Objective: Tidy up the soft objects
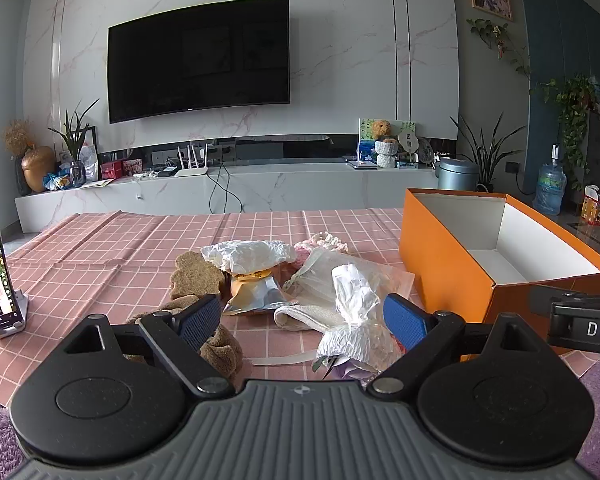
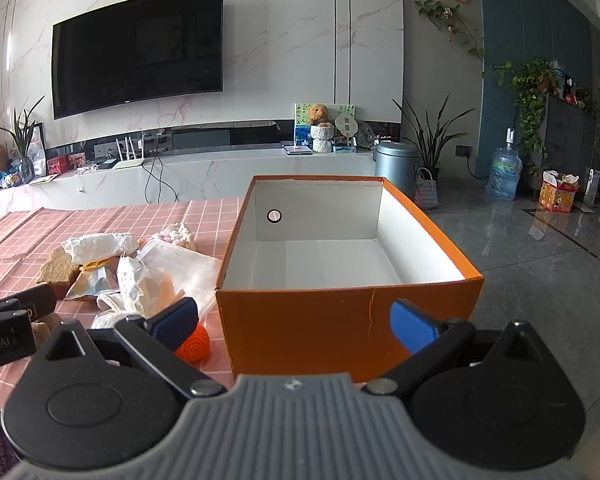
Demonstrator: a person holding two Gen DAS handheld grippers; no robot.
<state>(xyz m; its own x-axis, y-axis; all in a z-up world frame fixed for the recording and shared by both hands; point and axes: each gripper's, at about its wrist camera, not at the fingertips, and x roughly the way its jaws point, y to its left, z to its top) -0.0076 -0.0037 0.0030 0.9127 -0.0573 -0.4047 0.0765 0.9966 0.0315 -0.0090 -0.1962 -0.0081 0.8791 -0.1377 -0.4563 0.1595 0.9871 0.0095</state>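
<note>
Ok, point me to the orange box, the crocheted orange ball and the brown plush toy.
orange box (image 2: 300,328): right wrist view, near outer wall.
crocheted orange ball (image 2: 196,346): right wrist view, its visible lower half.
brown plush toy (image 1: 194,276): left wrist view, upper part.

Both cameras sit low behind their own tongs, looking across the surface (image 1: 100,248) toward the wall with the television (image 1: 198,60). The left view hangs close over the heap of soft things (image 1: 300,280), the orange box (image 1: 452,276) at its right edge. The right view faces that box (image 2: 300,320) squarely and close, the heap (image 2: 140,272) to its left. Each catches the other tool at its side
</note>
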